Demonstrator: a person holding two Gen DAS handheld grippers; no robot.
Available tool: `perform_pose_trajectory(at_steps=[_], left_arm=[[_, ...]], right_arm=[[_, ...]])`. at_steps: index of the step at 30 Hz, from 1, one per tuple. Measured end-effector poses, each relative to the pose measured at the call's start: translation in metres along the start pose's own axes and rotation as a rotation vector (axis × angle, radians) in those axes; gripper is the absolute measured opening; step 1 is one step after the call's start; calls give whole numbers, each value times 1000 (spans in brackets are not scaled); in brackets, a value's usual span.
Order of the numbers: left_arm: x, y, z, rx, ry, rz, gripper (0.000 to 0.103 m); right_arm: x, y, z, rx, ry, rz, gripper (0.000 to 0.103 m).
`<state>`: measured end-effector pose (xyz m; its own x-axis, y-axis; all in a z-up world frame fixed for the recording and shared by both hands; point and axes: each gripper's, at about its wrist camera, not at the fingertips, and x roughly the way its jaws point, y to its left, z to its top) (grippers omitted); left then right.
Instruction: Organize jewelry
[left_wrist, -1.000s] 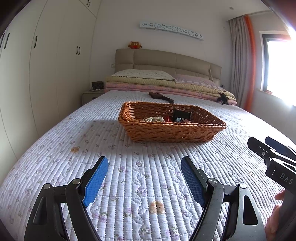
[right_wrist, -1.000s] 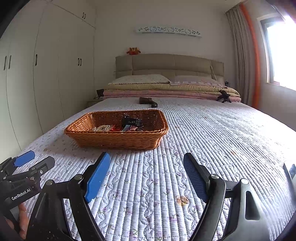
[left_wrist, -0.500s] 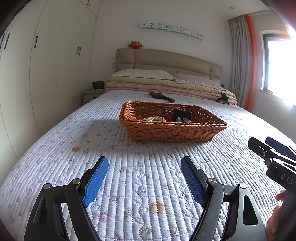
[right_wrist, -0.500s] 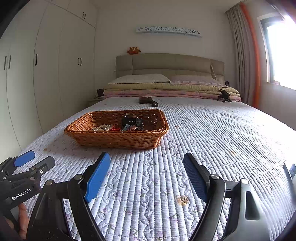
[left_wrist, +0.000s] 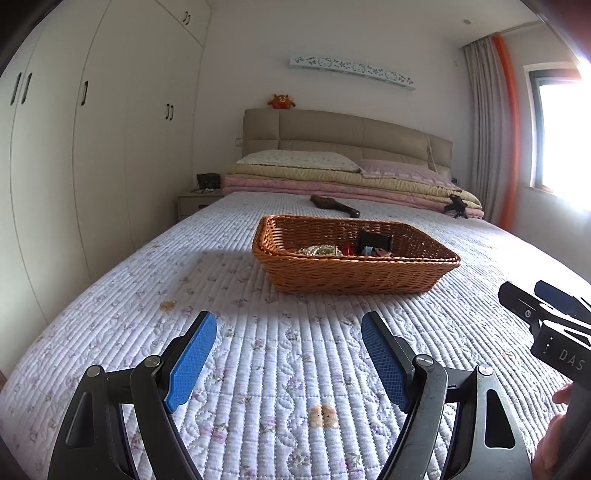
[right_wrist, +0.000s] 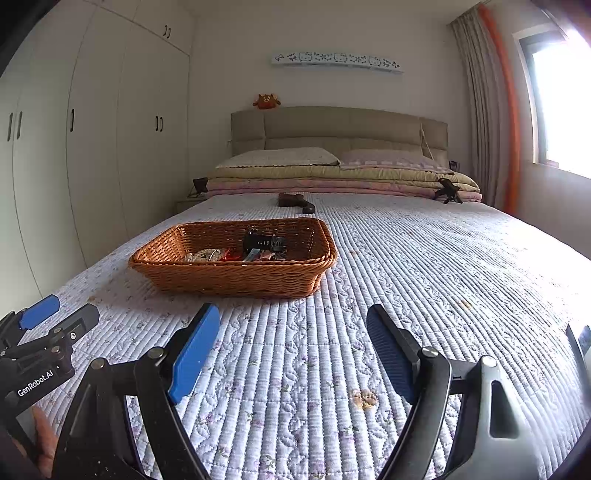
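Quilted floral bedspread (left_wrist: 258, 362), folded blankets (left_wrist: 332, 181) and pillows (left_wrist: 299, 160) against padded headboard (left_wrist: 347, 133), white wardrobes (left_wrist: 92, 147) alongside.

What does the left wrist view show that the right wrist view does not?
Only the left wrist view shows the left hand-held gripper head-on, open, with the right one at its edge. Only the right wrist view shows the right hand-held gripper head-on, open. Both show the wicker basket of jewelry on the quilt, and a dark object beyond it.
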<state>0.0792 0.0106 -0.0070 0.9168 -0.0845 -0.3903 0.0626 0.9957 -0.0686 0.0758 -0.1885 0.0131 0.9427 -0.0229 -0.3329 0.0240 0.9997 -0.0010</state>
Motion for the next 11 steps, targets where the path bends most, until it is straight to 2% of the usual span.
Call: perform_pose_trajectory(at_steps=[11], left_arm=[[-2, -2, -1, 4, -16, 11, 82]], right_arm=[[0, 0, 0, 0, 0, 0, 84]])
